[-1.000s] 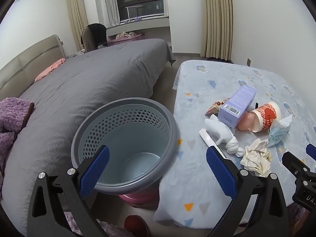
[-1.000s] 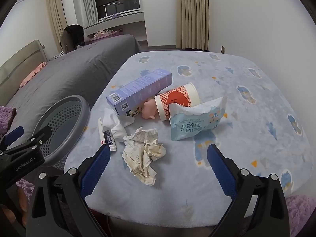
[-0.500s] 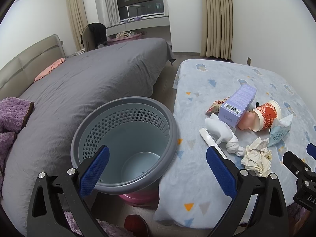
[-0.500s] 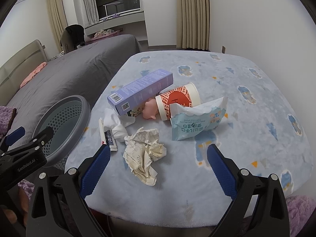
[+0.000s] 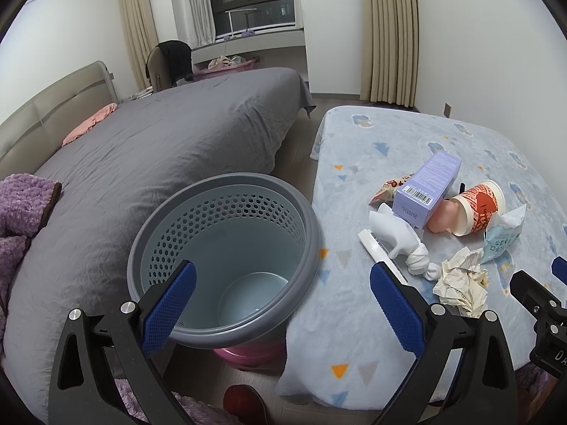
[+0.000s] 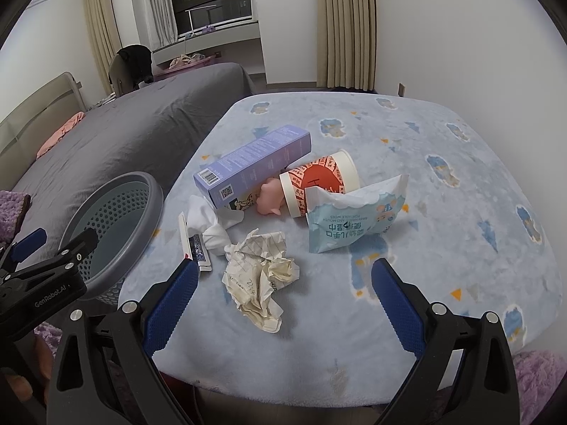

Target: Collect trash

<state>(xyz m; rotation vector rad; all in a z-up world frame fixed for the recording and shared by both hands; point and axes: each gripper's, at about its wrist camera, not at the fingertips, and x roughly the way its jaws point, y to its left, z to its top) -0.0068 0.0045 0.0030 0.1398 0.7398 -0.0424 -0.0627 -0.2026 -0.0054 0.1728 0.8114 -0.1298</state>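
Observation:
Trash lies on a light blue blanket [image 6: 425, 148]: a crumpled paper ball [image 6: 260, 276] [image 5: 460, 281], a white twisted tissue [image 6: 209, 223] [image 5: 400, 239], a purple box [image 6: 251, 164] [image 5: 427, 189], an orange-and-white cup [image 6: 319, 182] [image 5: 476, 207] and a blue wipes packet [image 6: 354, 216] [image 5: 503, 239]. A grey perforated bin [image 5: 226, 255] [image 6: 110, 226] stands empty to the left. My left gripper [image 5: 280, 302] is open above the bin's near rim. My right gripper [image 6: 281, 302] is open and empty just before the paper ball.
A grey bed [image 5: 159, 148] lies left of the bin, with purple fleece [image 5: 21, 209] at its near end. A pink base [image 5: 248, 354] sits under the bin. A flat white packet [image 6: 193, 248] lies beside the tissue. Wall and curtains [image 6: 347, 24] stand behind.
The right gripper has edged slightly forward toward the paper ball. The left gripper has barely moved. Both stay open.

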